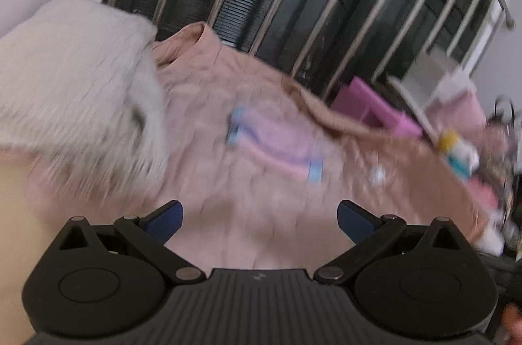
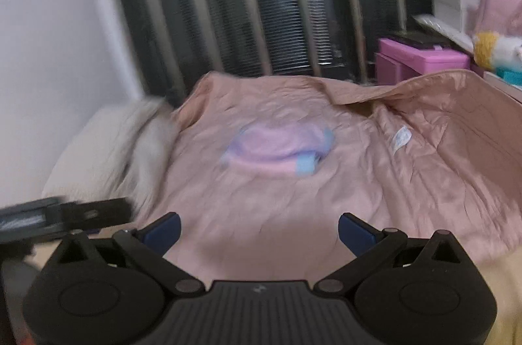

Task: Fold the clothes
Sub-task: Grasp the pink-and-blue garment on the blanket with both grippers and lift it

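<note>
Bed with pink quilt (image 2: 261,201), small pink-and-blue garment (image 2: 277,149) lying mid-quilt in a compact bundle; left gripper (image 1: 260,219) and right gripper (image 2: 259,229) both spread, empty, short of it; likely light, limp, so pinch an edge or corner.

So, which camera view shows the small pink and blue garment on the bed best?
The right wrist view: the pink and blue garment lies near the picture's centre on the pink quilt, whole though blurred. The left wrist view shows it too, but more smeared by motion.
</note>
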A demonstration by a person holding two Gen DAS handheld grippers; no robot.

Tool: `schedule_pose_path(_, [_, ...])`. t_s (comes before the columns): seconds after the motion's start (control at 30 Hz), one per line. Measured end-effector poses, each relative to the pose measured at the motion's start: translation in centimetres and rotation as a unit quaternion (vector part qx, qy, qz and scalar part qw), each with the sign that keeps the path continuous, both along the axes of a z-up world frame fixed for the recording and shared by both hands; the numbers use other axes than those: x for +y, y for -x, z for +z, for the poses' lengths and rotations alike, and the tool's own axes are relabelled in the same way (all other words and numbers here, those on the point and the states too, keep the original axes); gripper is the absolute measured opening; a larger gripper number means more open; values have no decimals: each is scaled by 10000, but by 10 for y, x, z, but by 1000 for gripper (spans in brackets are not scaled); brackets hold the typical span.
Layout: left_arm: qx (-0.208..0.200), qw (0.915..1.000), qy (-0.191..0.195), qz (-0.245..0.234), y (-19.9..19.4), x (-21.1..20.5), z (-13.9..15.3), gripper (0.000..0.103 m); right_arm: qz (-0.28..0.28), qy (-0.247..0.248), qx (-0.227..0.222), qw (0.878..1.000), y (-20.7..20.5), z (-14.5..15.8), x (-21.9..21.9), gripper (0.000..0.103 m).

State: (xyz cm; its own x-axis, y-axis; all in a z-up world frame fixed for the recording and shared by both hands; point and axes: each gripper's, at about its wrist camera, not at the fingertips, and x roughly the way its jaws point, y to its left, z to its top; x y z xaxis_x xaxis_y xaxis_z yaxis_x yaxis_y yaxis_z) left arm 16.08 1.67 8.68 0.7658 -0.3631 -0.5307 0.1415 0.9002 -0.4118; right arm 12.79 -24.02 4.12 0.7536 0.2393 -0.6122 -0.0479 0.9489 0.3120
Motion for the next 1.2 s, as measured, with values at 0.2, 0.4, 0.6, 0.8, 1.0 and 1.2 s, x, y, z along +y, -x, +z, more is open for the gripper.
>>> schedule_pose_path(0.2, [628,9956,699,-6,-109,-6,-27,77,-374,-1069,390,9928,-99,-3,-38,92])
schedule_pose_path(0.4, [1051,9918,719,140,-175,-21,-57,58,-721,-2064,724,9731,-175,-25,-67,85])
schedule_pose_path(0.6, [1313,9808,1442,97,-215,-19,-83,39,-583,-2228,839,9695,-215,-47,-64,38])
schedule_pose_path(0.8, [1291,9733,1896,14,-224,-15,-86,5,-366,-1646,377,9850,-215,-31,-52,6])
schedule_pose_path(1.0, [770,9747,2093,-161,-192,-8,-49,2,44,-1382,-307,9899,-181,19,-41,3])
schedule_pose_path(1.2, [-253,9740,2193,-513,-104,7,40,1,437,-1333,-1288,9817,-90,112,-31,3])
